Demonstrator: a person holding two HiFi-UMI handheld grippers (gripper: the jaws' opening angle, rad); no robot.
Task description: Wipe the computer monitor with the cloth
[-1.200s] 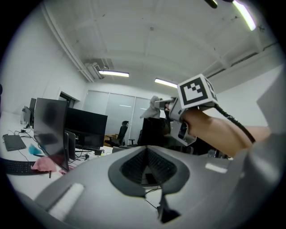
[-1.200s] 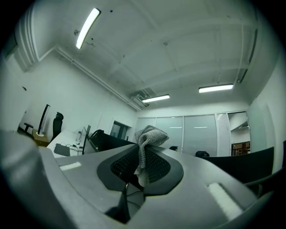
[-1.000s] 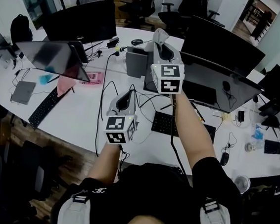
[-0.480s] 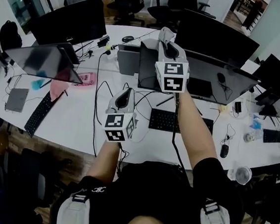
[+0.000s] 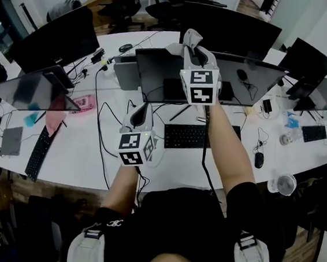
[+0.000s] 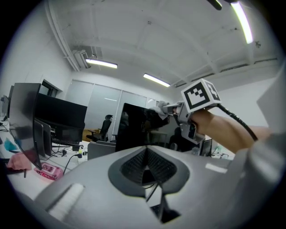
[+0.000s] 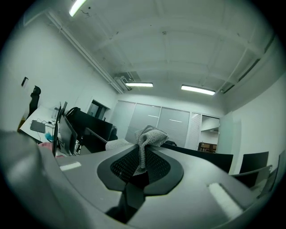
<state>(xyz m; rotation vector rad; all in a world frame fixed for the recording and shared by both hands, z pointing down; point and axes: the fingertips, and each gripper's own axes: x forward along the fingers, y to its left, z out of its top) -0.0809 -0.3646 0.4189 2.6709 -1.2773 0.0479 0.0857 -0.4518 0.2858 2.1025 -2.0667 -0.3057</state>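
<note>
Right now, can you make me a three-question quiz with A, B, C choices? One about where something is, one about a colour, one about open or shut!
1. Where is the cloth?
A. in a bucket
B. in the right gripper's fingers
C. on a plate
2. What colour is the cloth?
A. grey
B. red
C. green
3. How are the left gripper's fingers?
A. wide open
B. shut on a cup
C. shut, empty
Answers: B, the cloth sticks up from between those fingers; A, its weave looks grey; C, the fingers meet with nothing between.
</note>
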